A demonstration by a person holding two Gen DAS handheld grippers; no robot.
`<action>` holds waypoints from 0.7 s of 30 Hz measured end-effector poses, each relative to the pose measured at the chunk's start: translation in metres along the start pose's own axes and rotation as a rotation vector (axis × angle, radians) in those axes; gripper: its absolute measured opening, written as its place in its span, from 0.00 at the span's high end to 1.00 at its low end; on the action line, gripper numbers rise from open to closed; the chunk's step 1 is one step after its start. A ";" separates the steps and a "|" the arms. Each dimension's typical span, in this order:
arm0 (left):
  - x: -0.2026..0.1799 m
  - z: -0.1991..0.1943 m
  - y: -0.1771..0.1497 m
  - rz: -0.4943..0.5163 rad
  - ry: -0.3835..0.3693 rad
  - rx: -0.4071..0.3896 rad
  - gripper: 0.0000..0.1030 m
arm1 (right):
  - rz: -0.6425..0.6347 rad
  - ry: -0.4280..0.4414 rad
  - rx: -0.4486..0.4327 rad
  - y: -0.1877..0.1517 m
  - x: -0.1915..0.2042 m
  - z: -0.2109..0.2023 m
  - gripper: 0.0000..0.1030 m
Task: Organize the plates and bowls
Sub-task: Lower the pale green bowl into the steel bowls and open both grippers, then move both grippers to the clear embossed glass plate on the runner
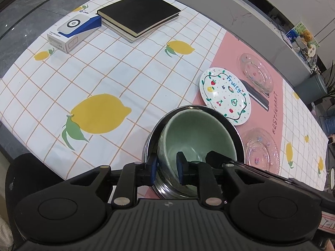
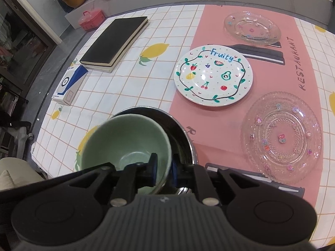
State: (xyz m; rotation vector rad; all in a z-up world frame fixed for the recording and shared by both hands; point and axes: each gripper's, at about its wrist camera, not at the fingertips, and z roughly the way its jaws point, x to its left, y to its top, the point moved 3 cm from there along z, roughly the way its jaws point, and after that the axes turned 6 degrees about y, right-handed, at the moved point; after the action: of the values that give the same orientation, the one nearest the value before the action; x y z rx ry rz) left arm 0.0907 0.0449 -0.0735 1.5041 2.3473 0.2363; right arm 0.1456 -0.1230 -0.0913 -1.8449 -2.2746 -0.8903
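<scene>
A pale green bowl [image 1: 194, 133] leans tilted inside a steel bowl [image 1: 232, 129] at the near edge of the table. My left gripper [image 1: 167, 167] straddles their near rims, one pad outside the steel bowl and one inside the green bowl, with slack showing. My right gripper [image 2: 164, 167] straddles the rim of the green bowl [image 2: 125, 138], its pads slightly off the wall. One of its fingers [image 1: 215, 156] shows in the left wrist view. Behind lie a white "Fruity" plate [image 2: 213, 77] and two clear glass plates [image 2: 252, 27] [image 2: 281, 138].
A pink placemat [image 2: 209, 21] covers the right part of the lemon-print tablecloth. A black notebook [image 1: 138, 13] and a white and blue box [image 1: 73, 32] lie at the far left. The floor drops away beyond the table's left edge.
</scene>
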 end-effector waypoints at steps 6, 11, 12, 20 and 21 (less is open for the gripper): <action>-0.004 -0.008 0.003 0.026 0.018 -0.049 0.72 | 0.004 0.019 -0.042 0.007 -0.003 -0.015 0.74; -0.005 -0.012 0.007 0.034 0.030 -0.074 0.70 | 0.023 0.057 -0.054 0.012 -0.006 -0.024 0.74; -0.005 -0.014 0.008 0.036 0.034 -0.082 0.70 | 0.023 0.062 -0.061 0.012 -0.006 -0.027 0.74; -0.021 -0.044 0.006 0.112 0.028 -0.227 0.69 | 0.027 0.089 -0.188 0.013 -0.013 -0.068 0.71; -0.025 -0.049 0.004 0.130 0.015 -0.251 0.69 | 0.030 0.094 -0.213 0.013 -0.017 -0.074 0.71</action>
State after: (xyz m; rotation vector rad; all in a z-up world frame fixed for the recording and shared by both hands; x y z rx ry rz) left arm 0.0856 0.0267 -0.0217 1.5349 2.1387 0.5541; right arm 0.1401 -0.1716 -0.0318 -1.8667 -2.1645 -1.2290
